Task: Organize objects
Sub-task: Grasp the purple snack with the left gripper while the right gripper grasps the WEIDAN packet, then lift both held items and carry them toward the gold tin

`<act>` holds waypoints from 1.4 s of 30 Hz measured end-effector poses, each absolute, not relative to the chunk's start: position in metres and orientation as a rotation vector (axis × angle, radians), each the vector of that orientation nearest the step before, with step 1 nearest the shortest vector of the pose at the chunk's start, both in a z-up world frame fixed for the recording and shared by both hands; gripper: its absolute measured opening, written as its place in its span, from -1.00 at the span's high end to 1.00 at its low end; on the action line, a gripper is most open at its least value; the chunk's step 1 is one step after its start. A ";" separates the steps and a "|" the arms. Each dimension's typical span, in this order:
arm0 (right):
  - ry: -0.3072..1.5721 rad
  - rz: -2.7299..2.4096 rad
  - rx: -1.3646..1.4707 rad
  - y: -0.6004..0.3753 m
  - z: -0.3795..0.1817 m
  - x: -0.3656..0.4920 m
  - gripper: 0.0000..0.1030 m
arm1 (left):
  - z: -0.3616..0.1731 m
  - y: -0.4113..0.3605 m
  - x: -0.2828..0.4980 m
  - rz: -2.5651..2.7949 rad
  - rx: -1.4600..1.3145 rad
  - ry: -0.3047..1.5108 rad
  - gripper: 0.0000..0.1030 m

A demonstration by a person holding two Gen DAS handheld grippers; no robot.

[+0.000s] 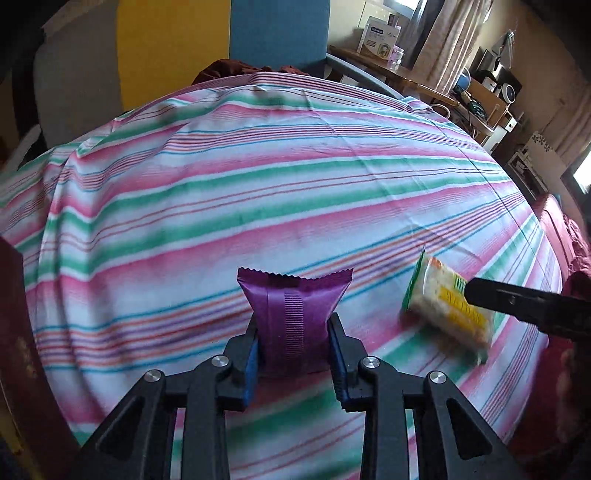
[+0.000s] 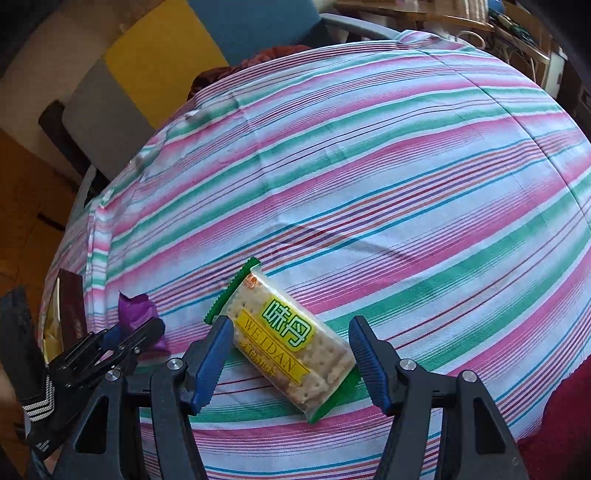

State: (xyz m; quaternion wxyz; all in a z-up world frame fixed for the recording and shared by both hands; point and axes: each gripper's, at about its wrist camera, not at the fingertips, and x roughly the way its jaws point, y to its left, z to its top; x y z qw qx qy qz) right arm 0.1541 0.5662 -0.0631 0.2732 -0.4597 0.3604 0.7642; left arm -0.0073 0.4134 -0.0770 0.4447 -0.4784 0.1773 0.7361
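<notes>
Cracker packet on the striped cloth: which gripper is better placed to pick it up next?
Right. The right gripper is open with the cracker packet lying between its fingers, not yet pinched. The left gripper is shut on the purple packet.

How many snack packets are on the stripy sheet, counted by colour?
Purple packet: 1, held in the left gripper
Green and yellow cracker packet: 1, lying between the open fingers of the right gripper
Total: 2

A striped sheet (image 1: 258,177) fronts yellow (image 1: 170,48) and blue panels (image 1: 279,27).
</notes>
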 end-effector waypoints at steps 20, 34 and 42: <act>0.637 2.077 -1.460 0.541 -0.078 0.119 0.06 | -0.077 0.363 0.023 1.809 -1.155 0.461 0.31; 0.626 2.072 -1.468 0.549 -0.087 0.124 0.01 | -0.086 0.371 0.029 1.894 -0.991 0.486 0.20; 0.599 2.067 -1.477 0.554 -0.091 0.125 0.05 | -0.089 0.371 0.029 1.915 -0.969 0.459 0.19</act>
